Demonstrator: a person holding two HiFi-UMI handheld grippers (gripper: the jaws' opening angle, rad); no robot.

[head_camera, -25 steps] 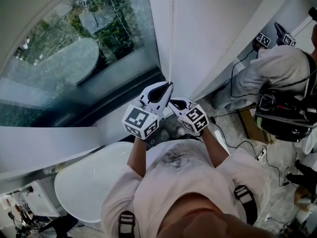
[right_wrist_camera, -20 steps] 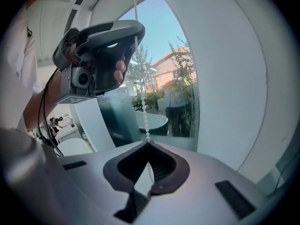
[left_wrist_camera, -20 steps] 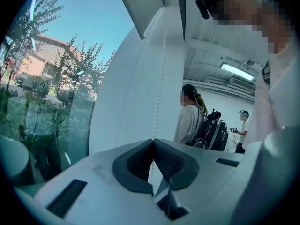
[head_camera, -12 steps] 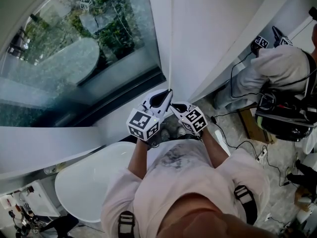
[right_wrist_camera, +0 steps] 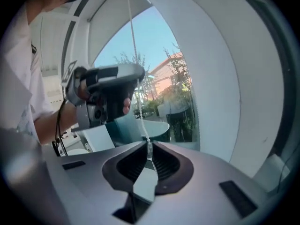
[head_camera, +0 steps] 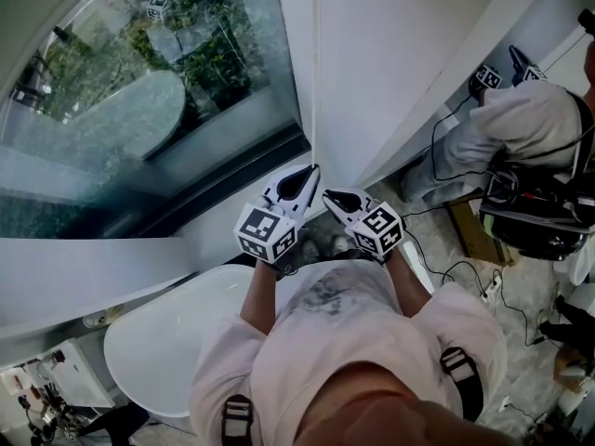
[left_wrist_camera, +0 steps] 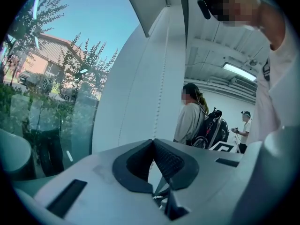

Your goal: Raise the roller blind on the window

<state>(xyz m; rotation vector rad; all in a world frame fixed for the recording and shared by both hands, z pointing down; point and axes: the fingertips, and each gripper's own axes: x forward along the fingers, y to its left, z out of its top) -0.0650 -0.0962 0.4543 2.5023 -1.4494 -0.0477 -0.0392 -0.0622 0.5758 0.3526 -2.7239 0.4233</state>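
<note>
I have both tools low in front of me, right by the white strip next to the window (head_camera: pixel 139 110). The chain (head_camera: pixel 315 110) hangs straight down along that strip, between the glass and the white wall. My left gripper (head_camera: pixel 311 173) is closed tight on the chain; in its own view the dark pads meet and small beads show just under them. My right gripper (head_camera: pixel 331 198) sits just beside it, a little lower, and it too is pinched on the chain, which runs up from between its pads toward the top of the window. All the glass I can see is bare, with trees and sky showing. I cannot see the blind itself or its bottom edge, so I can't say how high it is. I think the pulling is partly done, and more hand-over-hand pulls may be left
</note>
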